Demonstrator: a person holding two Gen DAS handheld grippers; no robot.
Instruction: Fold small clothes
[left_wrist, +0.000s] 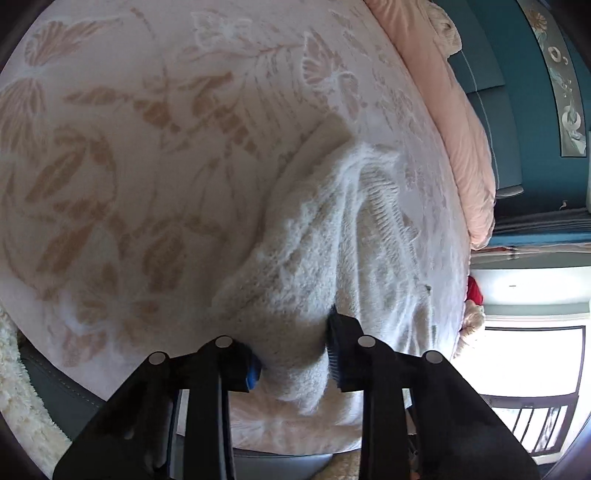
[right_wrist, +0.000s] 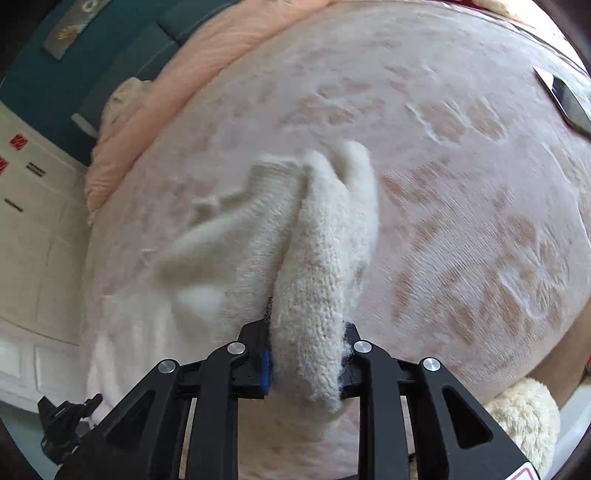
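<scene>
1. My left gripper (left_wrist: 293, 363) is clenched on a bunched fold of the cream knit garment (left_wrist: 332, 240), which runs away from the fingers across the floral bedspread (left_wrist: 129, 147).
2. My right gripper (right_wrist: 308, 363) grips another thick fold of the same garment (right_wrist: 314, 258); fluff clings to one pad.
3. No brand shows. The red and black marks on the white cabinet (right_wrist: 29, 192) are too small to read.
4. Only the right view shows that cabinet and a flat dark device (right_wrist: 565, 99), probably a phone; only the left shows the window (left_wrist: 535, 362).
5. Broad bedspread lies open on both sides; the pink quilt (left_wrist: 461, 129) bounds its far edge.
</scene>
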